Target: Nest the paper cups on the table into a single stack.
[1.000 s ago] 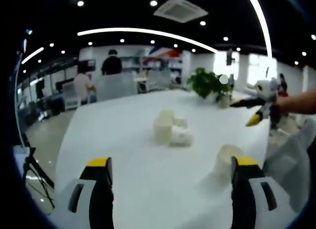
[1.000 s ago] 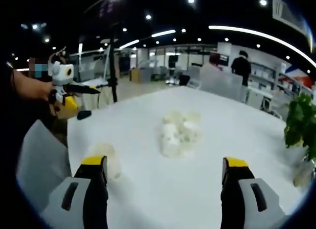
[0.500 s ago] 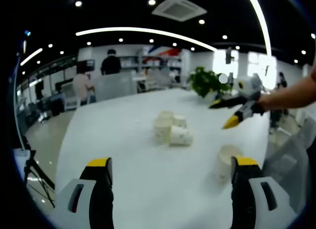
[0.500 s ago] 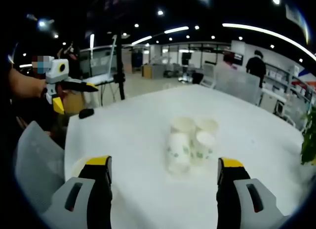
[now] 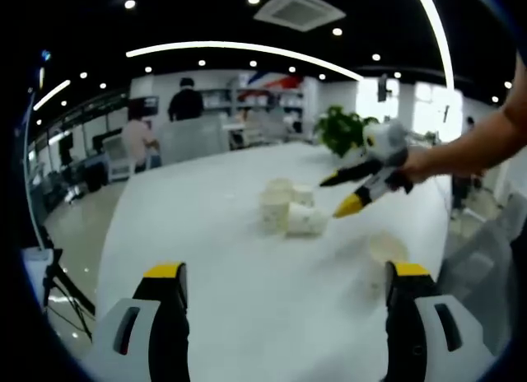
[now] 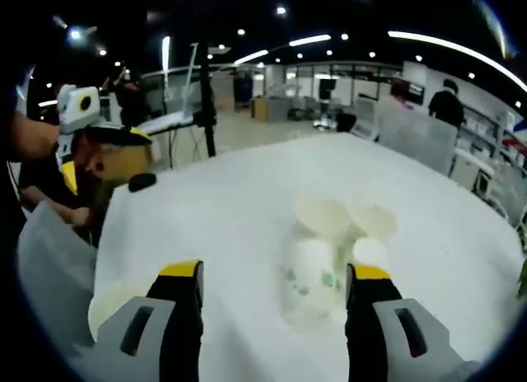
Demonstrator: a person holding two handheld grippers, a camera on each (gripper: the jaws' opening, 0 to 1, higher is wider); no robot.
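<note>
Left gripper view, from the left edge across: distant people and chairs beyond the far edge of a white table (image 5: pixel 189 234). Near the middle, a small cluster of paper cups (image 5: pixel 286 209), two or three upright and touching, one lying on its side at the front. Just right of the cluster, the right gripper (image 5: pixel 338 194) held by a hand (image 5: pixel 420 164), yellow-tipped jaws spread apart, nothing between them, hovering close to the tipped cup. Behind it, a potted plant (image 5: pixel 342 131). Lower right, a lone cup (image 5: pixel 385 252) standing upright, apart from the cluster, just behind the right-hand jaw of the left gripper (image 5: pixel 284 275). Own jaws wide apart at the bottom, gripping nothing, well short of the cups. Right gripper view, again from the left: the left gripper (image 6: pixel 90 147) raised off the table's edge, held in a hand; too side-on to judge its opening here. A dark small object (image 6: pixel 142 182) lying on the table near that edge. At lower left, the lone cup (image 6: pixel 111 308), partly behind the near jaw. Centre right, the cup cluster (image 6: pixel 333 242), blurred: upright cups behind, one on its side (image 6: pixel 309 279) pointing toward the camera, sitting between the spread, empty jaws.
</note>
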